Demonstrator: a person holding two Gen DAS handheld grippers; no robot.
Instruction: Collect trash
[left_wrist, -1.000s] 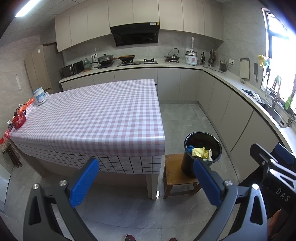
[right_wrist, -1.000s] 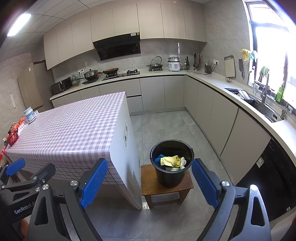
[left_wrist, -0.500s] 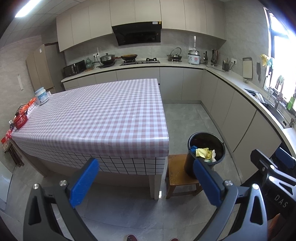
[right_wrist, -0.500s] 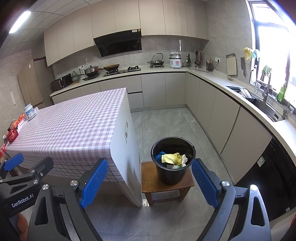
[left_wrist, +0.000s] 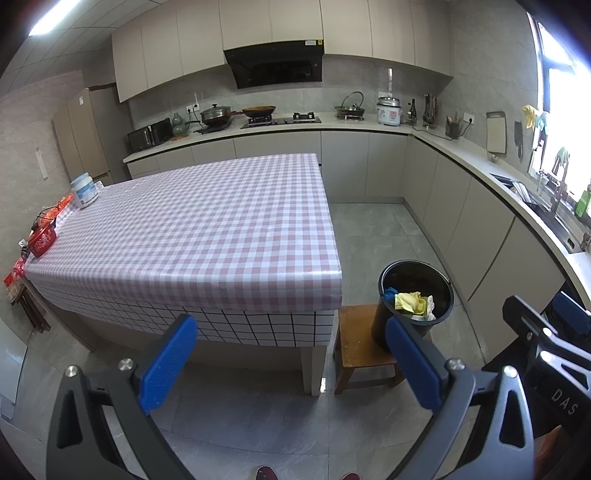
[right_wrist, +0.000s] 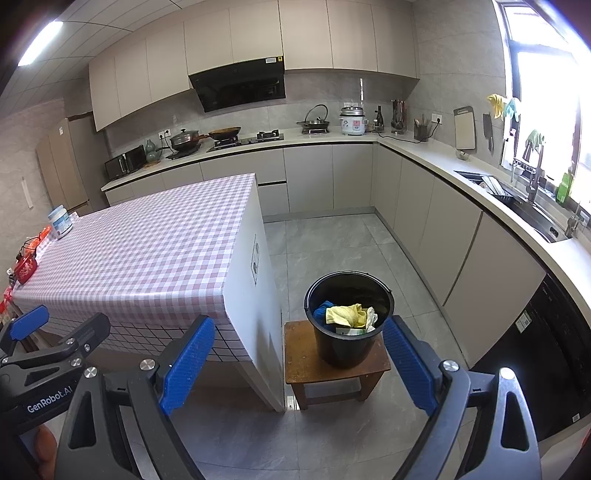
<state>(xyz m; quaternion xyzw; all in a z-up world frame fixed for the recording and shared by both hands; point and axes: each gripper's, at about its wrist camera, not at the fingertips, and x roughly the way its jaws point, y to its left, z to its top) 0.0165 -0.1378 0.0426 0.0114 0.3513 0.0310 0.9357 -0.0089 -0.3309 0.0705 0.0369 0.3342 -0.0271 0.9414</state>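
A black bucket (right_wrist: 349, 345) stands on a low wooden stool (right_wrist: 301, 360) beside the island table; it also shows in the left wrist view (left_wrist: 384, 321). Inside lie a yellow cloth (right_wrist: 345, 314), something blue and white scraps. My left gripper (left_wrist: 291, 354) is open and empty, held back from the table's near edge. My right gripper (right_wrist: 299, 354) is open and empty, held above the floor in front of the stool. Each gripper shows at the edge of the other's view.
The island table with a pink checked cloth (left_wrist: 207, 236) holds a white tub (left_wrist: 84, 190) and a red basket (left_wrist: 41, 240) at its far left. Counters with cabinets (right_wrist: 436, 206) run along the back and right. Grey tiled floor (right_wrist: 332, 240) lies between.
Both views have shifted slightly, with the table and bucket appearing a little farther away. Both grippers stay open and empty.
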